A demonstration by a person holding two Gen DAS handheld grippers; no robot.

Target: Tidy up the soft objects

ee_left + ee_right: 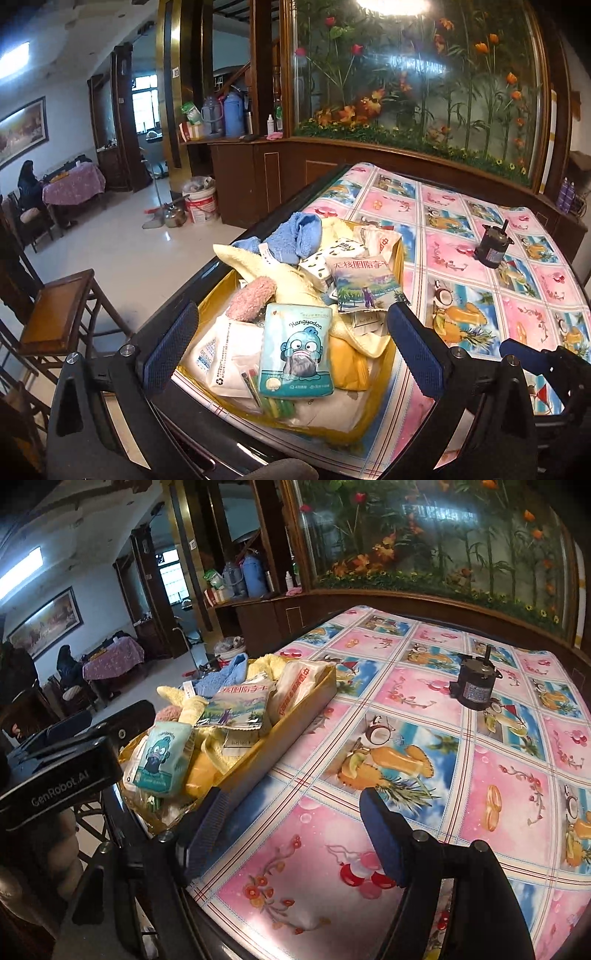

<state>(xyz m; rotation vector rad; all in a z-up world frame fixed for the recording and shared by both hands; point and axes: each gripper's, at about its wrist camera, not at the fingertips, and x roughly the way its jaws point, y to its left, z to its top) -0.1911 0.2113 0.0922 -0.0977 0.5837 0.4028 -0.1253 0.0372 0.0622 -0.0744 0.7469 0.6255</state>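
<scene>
Standing spread wide, the left hand-held gripper (284,343) frames a yellow tray (400,258) heaped with soft things, its pads touching nothing; the tray sits at the left edge of the desk (424,709) on a fruit-print cloth; on top lies a teal Hangyodon packet (295,350), with a pink fluffy pad (251,297) just beside it, a blue towel (291,236) at the far end, a yellow towel (291,284) beneath, and a snack bag (364,282) with a printed landscape; the right hand-held gripper (291,830) hangs open over bare cloth beside the tray, gripping nothing; a small black motor (474,688) stands well apart across the desk.
</scene>
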